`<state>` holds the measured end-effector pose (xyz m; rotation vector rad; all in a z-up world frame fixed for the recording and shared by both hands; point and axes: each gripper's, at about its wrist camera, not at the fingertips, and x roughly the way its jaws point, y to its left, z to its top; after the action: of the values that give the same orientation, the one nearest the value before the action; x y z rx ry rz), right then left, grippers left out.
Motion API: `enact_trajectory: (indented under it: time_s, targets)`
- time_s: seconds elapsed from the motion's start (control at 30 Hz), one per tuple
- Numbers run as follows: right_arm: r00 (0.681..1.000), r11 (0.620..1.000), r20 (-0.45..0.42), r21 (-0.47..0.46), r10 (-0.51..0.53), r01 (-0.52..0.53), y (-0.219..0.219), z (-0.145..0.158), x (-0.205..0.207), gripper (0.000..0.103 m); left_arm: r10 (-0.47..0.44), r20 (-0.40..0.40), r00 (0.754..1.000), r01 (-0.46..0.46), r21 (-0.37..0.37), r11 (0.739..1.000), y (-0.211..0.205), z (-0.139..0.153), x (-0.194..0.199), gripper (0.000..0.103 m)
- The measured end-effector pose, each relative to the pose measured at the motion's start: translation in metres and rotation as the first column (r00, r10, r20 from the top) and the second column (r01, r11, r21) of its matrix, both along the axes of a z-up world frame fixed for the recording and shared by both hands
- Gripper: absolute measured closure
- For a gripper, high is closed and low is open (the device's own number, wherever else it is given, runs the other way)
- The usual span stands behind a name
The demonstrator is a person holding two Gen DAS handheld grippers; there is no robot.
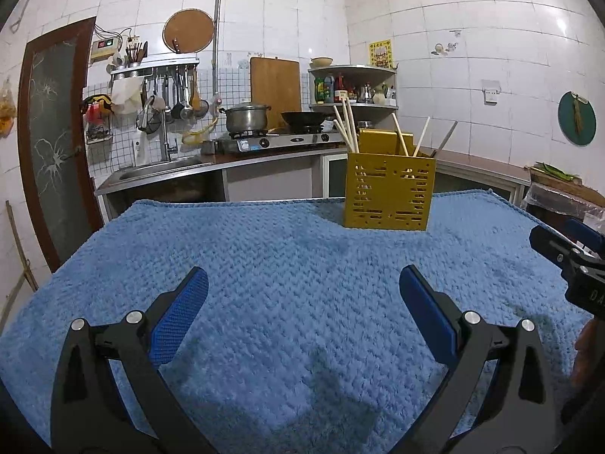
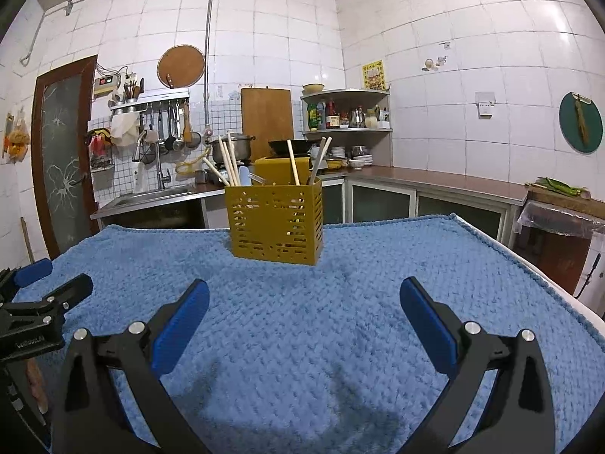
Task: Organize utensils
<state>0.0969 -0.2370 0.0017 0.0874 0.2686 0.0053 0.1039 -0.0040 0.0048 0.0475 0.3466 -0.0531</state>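
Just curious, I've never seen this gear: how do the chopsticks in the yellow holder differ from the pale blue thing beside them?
The chopsticks are thin, cream-coloured sticks rising high above the yellow holder, leaning at angles. The pale blue utensil is broader, rounded on top, and barely clears the rim. Both stand inside the holder on the blue towel, untouched by either open claw.

blue cloth (image 2: 302,340): fuzzy knit | yellow holder (image 2: 276,223): matt plastic | chopsticks (image 2: 293,166): pale wood

Table under blue towel (image 2: 302,340), yellow utensil holder (image 2: 275,223) on it
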Motion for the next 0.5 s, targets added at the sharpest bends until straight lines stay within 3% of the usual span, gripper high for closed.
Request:
enact_trajectory:
  time_s: [0.5]
  targets:
    - [1.000, 1.000, -0.003, 0.003, -0.015, 0.015, -0.0037, -0.0006, 0.0008, 0.005, -0.003, 0.012, 1.000, 0.003, 0.020, 1.000, -0.0046, -0.0005, -0.0018, 0.005]
